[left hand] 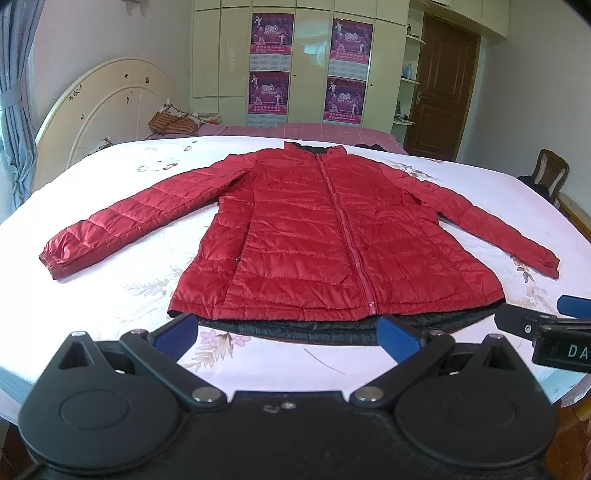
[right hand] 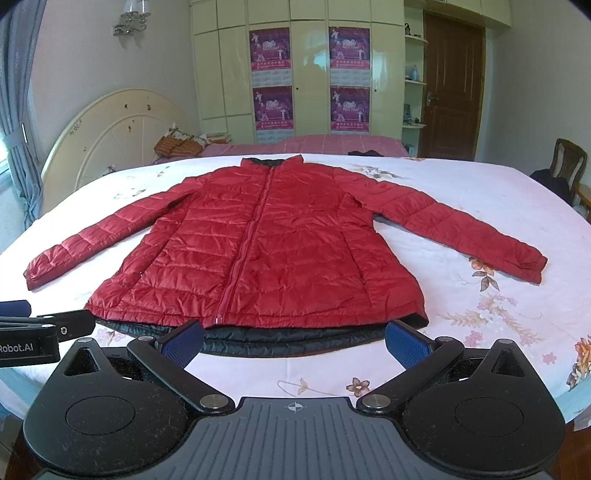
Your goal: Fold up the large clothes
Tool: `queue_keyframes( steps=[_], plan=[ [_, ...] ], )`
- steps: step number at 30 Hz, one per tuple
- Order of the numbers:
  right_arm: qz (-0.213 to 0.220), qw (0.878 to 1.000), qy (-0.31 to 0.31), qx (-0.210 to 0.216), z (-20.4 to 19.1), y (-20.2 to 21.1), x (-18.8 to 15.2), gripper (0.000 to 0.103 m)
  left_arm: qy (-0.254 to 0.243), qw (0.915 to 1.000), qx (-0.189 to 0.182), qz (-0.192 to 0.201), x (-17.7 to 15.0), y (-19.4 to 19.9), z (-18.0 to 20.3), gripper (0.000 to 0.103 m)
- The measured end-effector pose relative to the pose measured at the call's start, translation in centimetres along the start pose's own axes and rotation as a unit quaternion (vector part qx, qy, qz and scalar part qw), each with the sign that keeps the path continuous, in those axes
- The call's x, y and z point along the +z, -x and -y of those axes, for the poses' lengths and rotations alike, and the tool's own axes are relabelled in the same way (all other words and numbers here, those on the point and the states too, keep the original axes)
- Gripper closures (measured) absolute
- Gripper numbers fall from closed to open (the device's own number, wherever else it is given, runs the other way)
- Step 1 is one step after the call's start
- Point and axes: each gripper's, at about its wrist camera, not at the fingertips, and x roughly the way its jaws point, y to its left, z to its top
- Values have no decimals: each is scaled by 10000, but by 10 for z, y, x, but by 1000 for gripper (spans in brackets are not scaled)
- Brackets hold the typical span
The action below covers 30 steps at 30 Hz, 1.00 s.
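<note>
- Lying flat and zipped on the flowered bedsheet (left hand: 110, 295), the red jacket (left hand: 314, 236) has both sleeves spread out to the sides, and its black lining shows along the near hem.
- Around it: a cream headboard (left hand: 107, 107) at far left, a striped bag (left hand: 173, 123) on the pink bedding, a wardrobe with four purple posters (left hand: 271, 35), a brown door (left hand: 443, 85) and a wooden chair (left hand: 550, 173) at right.
- Nothing lies on the jacket.
- The left gripper (left hand: 288, 332) hovers at the hem, jaws spread wide and holding nothing.
- The right gripper (right hand: 295, 341) also has its jaws spread and empty by the hem.
- Only the right view shows a wall lamp (right hand: 131, 16); each view catches the other gripper at its edge.
</note>
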Motion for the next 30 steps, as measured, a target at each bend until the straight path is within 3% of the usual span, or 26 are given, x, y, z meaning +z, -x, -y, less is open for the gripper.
queue_keyframes(
  steps=[30],
  plan=[
    [8, 10000, -23, -10, 2, -6, 4, 0, 10, 10000, -8, -18, 4, -7, 0, 0]
  ],
)
